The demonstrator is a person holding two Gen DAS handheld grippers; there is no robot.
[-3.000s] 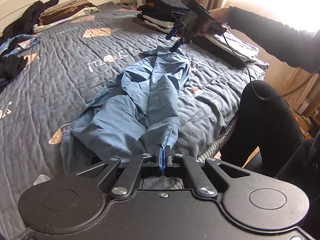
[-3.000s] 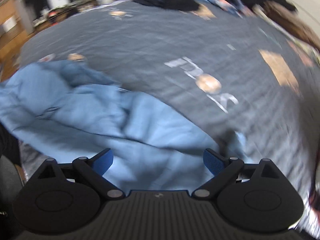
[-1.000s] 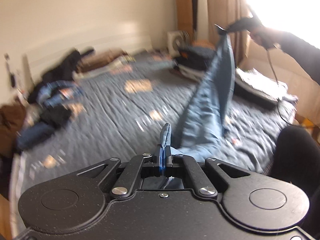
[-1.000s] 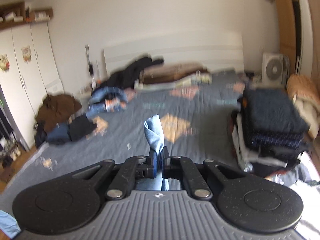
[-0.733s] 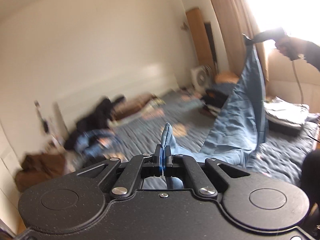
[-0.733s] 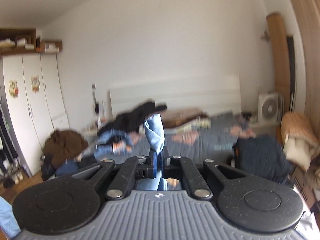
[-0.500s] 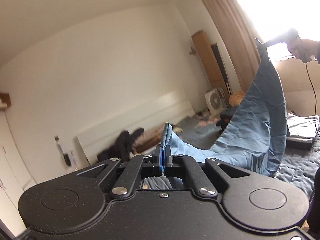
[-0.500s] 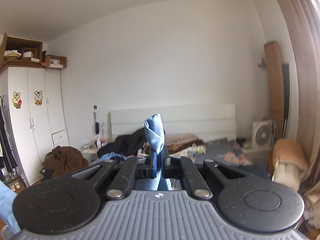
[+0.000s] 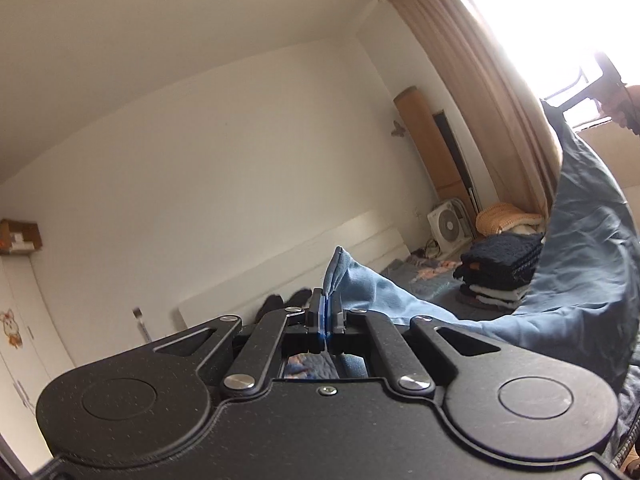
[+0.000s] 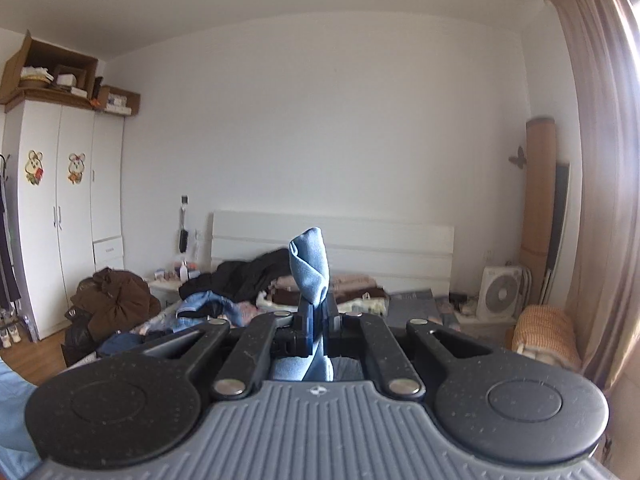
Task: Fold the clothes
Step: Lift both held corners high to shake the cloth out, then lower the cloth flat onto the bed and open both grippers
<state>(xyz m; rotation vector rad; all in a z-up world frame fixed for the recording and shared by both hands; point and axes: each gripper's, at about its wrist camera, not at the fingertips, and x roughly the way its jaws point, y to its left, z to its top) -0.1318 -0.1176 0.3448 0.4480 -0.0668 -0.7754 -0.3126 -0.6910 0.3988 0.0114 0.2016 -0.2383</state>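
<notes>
Writing and labels: I could read no brand or lettering anywhere; the only marks were two cartoon mouse stickers (image 10: pixel 35 167) on the doors of the tall white wardrobe (image 10: pixel 60 220) at the left of my right wrist view, and a small round emblem on the grey ribbed body of my right tool, too small to make out.
Cardboard boxes (image 10: pixel 52 70) on the wardrobe: their contents were pale and indistinct.
My left gripper (image 9: pixel 325 314): clenched, its blue pads pinching a corner of the large blue cotton garment (image 9: pixel 576 280), a tuft of it poking up above the pads.
Blue garment: it hung in the air, sweeping from my left gripper to the right and up toward my other hand (image 9: pixel 628 106) at the frame's edge; that hand was cut off and washed out by the window glare.
My right gripper (image 10: pixel 316 312): clamped on a twisted fold of the same garment, which stood up between the fingers and ran down behind them.
Grey quilted bed (image 9: pixel 424 286): mostly hidden behind the tools and the cloth; loose dark and blue clothes lay heaped near its white headboard (image 10: pixel 400 240).
Stack of folded dark and pale clothes (image 9: pixel 500 272): on the bed, partly covered by the hanging garment.
White box fan (image 10: pixel 500 294): beside the beige curtain (image 10: pixel 600 200).
</notes>
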